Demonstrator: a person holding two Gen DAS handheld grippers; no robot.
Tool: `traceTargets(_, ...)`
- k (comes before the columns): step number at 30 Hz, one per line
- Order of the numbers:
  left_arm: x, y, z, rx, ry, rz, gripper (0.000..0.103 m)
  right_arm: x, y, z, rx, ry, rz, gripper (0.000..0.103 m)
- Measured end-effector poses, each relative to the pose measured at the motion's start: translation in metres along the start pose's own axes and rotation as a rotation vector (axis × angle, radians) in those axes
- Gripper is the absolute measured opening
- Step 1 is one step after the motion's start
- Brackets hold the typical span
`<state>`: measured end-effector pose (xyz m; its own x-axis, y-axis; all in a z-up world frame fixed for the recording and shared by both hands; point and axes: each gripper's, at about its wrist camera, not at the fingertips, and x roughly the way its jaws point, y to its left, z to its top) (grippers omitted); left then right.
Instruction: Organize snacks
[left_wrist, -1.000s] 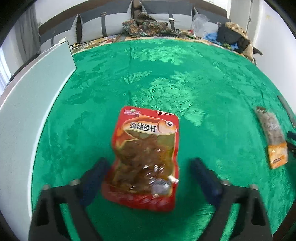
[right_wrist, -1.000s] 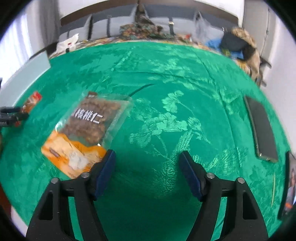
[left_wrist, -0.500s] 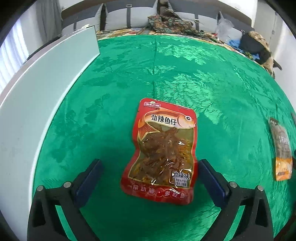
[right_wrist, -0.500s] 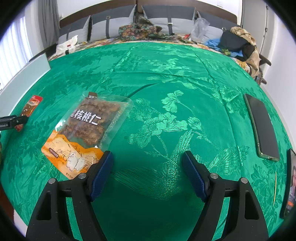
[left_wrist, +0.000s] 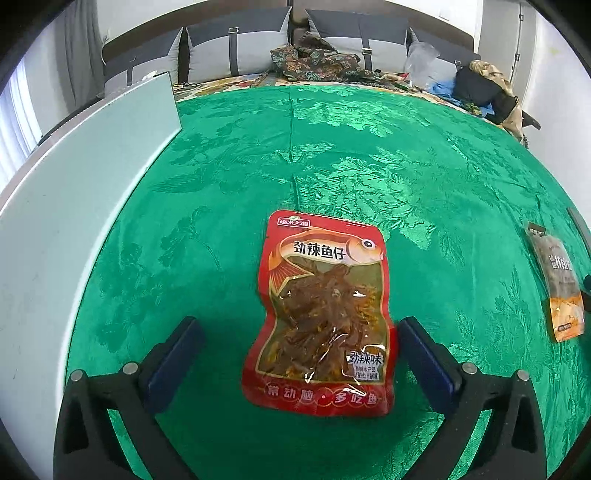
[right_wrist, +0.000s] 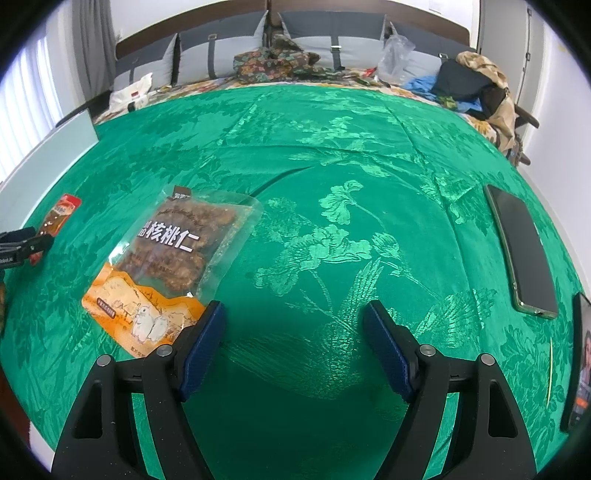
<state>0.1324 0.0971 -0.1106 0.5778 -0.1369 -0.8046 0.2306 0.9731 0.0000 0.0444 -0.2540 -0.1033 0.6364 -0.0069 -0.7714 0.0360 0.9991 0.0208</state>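
Note:
A red fish-snack pouch (left_wrist: 325, 314) lies flat on the green cloth (left_wrist: 369, 147). My left gripper (left_wrist: 295, 332) stands wide open around its lower half, and the blue pads do not press on it. The same pouch (right_wrist: 61, 214) shows small at the far left of the right wrist view, beside the left gripper's tip (right_wrist: 22, 243). A clear and orange walnut pouch (right_wrist: 173, 266) lies flat just left of my right gripper (right_wrist: 293, 317), which is open over bare cloth. That walnut pouch (left_wrist: 557, 284) also appears at the right edge of the left wrist view.
A pale flat board (left_wrist: 74, 206) runs along the cloth's left side. A dark phone (right_wrist: 521, 251) lies at the right, with another device (right_wrist: 580, 369) at the edge. Cushions, clothes and bags (right_wrist: 469, 88) pile up beyond the far edge.
The left gripper's jaws spread from close around the red pouch to wide apart, and the pouch now lies flat and released on the cloth. The right gripper stayed put.

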Motion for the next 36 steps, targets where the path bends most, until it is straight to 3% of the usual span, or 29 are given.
traceTargets(9,0.0,0.0,0.0,0.0,0.0,0.0,0.103,-0.002,0.001,-0.002,0.0,0.005,0.008,0.081)
traceTargets(11,0.0,0.0,0.0,0.0,0.0,0.0,0.103,-0.007,-0.005,-0.001,0.047,0.012,0.051,0.08)
traceTargets(13,0.0,0.0,0.0,0.0,0.0,0.0,0.103,-0.024,-0.006,-0.002,0.117,-0.014,0.158,0.08)
traceTargets(16,0.0,0.0,0.0,0.0,0.0,0.0,0.103,-0.036,0.027,-0.005,-0.01,0.021,0.229,0.08)
traceTargets(20,0.0,0.0,0.0,0.0,0.0,0.0,0.103,-0.016,0.069,-0.012,-0.255,0.119,0.175,0.079)
traceTargets(24,0.0,0.0,0.0,0.0,-0.001,-0.001,0.103,-0.001,0.041,0.006,-0.111,0.116,0.1,0.078)
traceTargets(27,0.0,0.0,0.0,0.0,-0.001,-0.001,0.103,-0.001,0.022,0.016,-0.012,0.193,0.096,0.079)
traceTargets(32,0.0,0.0,0.0,0.0,-0.001,-0.001,0.103,-0.031,0.03,0.032,-0.038,0.18,0.116,0.08)
traceTargets(36,0.0,0.0,0.0,0.0,-0.001,-0.001,0.103,-0.015,0.056,0.069,-0.175,0.139,0.112,0.08)
